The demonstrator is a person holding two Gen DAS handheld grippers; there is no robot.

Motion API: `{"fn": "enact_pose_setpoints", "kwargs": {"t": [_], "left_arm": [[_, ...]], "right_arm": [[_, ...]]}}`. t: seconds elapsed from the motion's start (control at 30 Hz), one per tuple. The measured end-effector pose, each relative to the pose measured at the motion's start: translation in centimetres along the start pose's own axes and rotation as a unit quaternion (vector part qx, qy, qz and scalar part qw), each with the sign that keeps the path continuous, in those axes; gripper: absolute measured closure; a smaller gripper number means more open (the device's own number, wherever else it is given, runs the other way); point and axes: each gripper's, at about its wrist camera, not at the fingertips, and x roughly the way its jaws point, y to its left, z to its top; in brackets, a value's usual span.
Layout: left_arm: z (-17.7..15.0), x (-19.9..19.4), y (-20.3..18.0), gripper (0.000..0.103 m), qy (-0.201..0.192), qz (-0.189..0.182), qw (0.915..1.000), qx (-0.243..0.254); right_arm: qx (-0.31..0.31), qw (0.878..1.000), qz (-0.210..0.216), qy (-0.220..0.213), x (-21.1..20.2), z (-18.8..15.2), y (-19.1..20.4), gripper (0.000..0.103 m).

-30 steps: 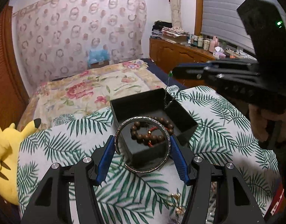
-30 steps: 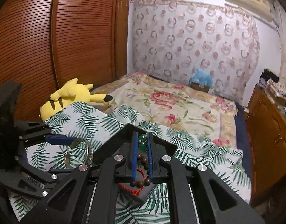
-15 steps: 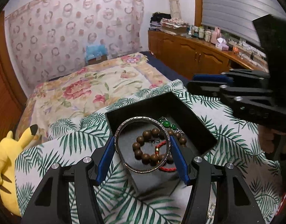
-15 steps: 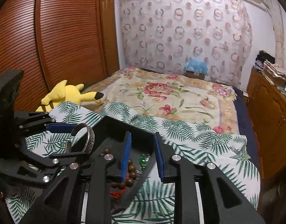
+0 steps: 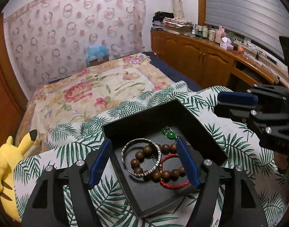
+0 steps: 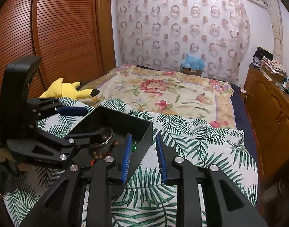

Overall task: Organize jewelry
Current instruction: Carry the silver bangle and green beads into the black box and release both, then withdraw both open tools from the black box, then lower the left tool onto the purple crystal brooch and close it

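A black open box (image 5: 137,115) sits on a palm-leaf cloth. In it lie a silver bangle (image 5: 141,158), a brown bead bracelet (image 5: 166,174), a red cord bracelet (image 5: 173,185) and a green pendant (image 5: 170,134). My left gripper (image 5: 143,162) is open over the box, its blue fingers either side of the bangle, which lies loose on the beads. My right gripper (image 6: 143,156) is open and empty at the box's right wall (image 6: 144,138); it shows at the right edge of the left wrist view (image 5: 237,102).
The palm-leaf cloth (image 6: 182,132) covers the near end of a bed with a floral spread (image 6: 163,90). A yellow plush toy (image 5: 4,160) lies at the left. Wooden cabinets (image 5: 201,56) with bottles line the right wall. A slatted wooden wardrobe (image 6: 59,37) stands on the left.
My left gripper has opened and let the silver bangle drop into the box. My right gripper has opened wider and drawn back to the box's right side, after letting go of the green pendant.
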Motion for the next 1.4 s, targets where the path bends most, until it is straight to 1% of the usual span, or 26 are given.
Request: {"fn": "enact_pose_setpoints", "kwargs": {"t": [0.07,0.17,0.3,0.5,0.67,0.83,1.03,1.07,1.1,1.17,1.2,1.3,1.4], "left_arm": [[-0.2,-0.8,0.0,0.035,-0.005,0.001,1.0000,-0.002],[-1.0,-2.4,0.0,0.030,-0.015,-0.002,0.9998,-0.011],[-3.0,-4.8,-0.2,0.029,-0.024,-0.006,0.9995,-0.021],[-6.6,-7.5,-0.5,0.029,-0.019,-0.005,0.9991,-0.038],[-9.9,-9.2,-0.8,0.029,-0.010,-0.006,0.9985,-0.054],[-12.0,-10.3,-1.4,0.029,-0.003,-0.005,0.9981,-0.061],[-14.1,-11.3,-2.5,0.029,0.003,-0.006,0.9981,-0.061],[-14.5,-11.4,-2.6,0.029,0.006,-0.007,0.9980,-0.063],[-14.8,-11.5,-2.7,0.030,0.006,-0.009,0.9979,-0.065],[-15.4,-11.8,-2.9,0.031,0.006,-0.012,0.9977,-0.067],[-15.6,-11.8,-3.0,0.036,0.007,-0.013,0.9976,-0.068],[-16.2,-12.0,-3.4,0.041,0.010,-0.021,0.9971,-0.072],[-16.6,-12.0,-3.7,0.044,0.014,-0.031,0.9964,-0.078]], "right_arm": [[-0.001,1.000,-0.001,-0.002,-0.7,-0.4,0.4,0.075],[0.001,1.000,0.001,-0.006,-2.1,-1.3,0.9,0.075],[0.003,1.000,0.003,-0.006,-4.3,-3.2,2.0,0.075],[0.000,1.000,0.002,0.002,-6.4,-5.9,4.0,0.075],[0.017,1.000,0.007,0.009,-7.9,-8.5,5.2,0.075],[0.026,0.999,0.006,0.021,-8.7,-11.3,6.3,0.074],[0.029,0.999,0.000,0.036,-9.1,-13.6,7.5,0.074],[0.030,0.999,0.000,0.037,-9.2,-13.9,7.6,0.072],[0.032,0.999,0.000,0.038,-9.3,-14.2,7.8,0.063],[0.033,0.999,-0.007,0.038,-9.4,-14.8,7.9,0.057],[0.035,0.999,-0.007,0.040,-9.3,-15.1,8.0,0.057],[0.040,0.998,-0.004,0.048,-9.0,-15.9,8.2,0.057],[0.034,0.998,-0.011,0.047,-9.0,-16.2,8.6,0.057]]}}
